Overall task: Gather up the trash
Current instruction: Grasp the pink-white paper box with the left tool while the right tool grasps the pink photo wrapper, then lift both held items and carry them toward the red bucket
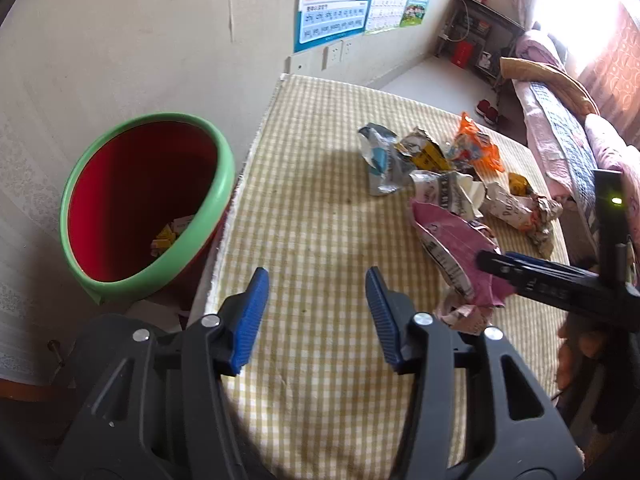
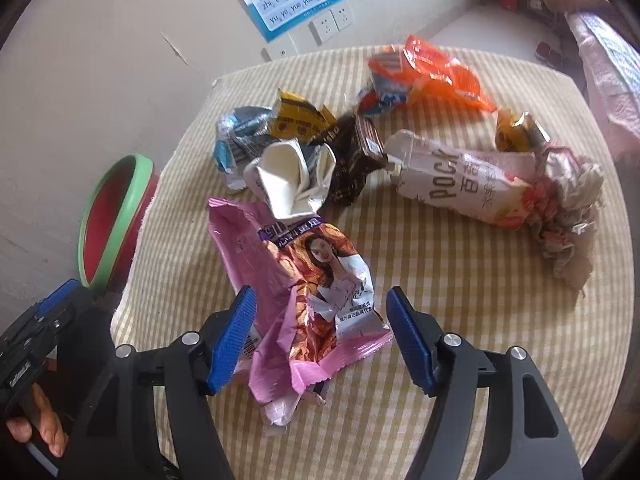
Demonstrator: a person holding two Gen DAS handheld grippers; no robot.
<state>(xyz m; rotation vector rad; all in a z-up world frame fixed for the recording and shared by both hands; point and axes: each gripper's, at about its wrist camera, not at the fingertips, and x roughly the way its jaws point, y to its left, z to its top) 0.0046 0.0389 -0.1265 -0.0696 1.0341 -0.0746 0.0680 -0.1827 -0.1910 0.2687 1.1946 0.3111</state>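
Crumpled wrappers lie in a heap on the yellow checked tablecloth (image 2: 460, 300). Nearest is a pink snack bag (image 2: 280, 264), lying between the fingers of my right gripper (image 2: 322, 294), whose blue pads stand apart from it, open. Behind it are a white carton (image 2: 288, 176), a dark brown box (image 2: 356, 156), a white Pocky box (image 2: 460, 184) and an orange wrapper (image 2: 436, 68). My left gripper (image 1: 317, 276) hangs open over bare cloth, empty. Beside the table's left edge stands a red bin with a green rim (image 1: 224, 184), some yellow scraps at its bottom.
The wall with posters (image 1: 336, 4) and sockets (image 2: 332, 24) runs behind the table. A bed with pink covers (image 1: 560, 120) stands to the right, with a dark shelf (image 1: 476, 36) and red shoes (image 1: 488, 110) on the floor beyond.
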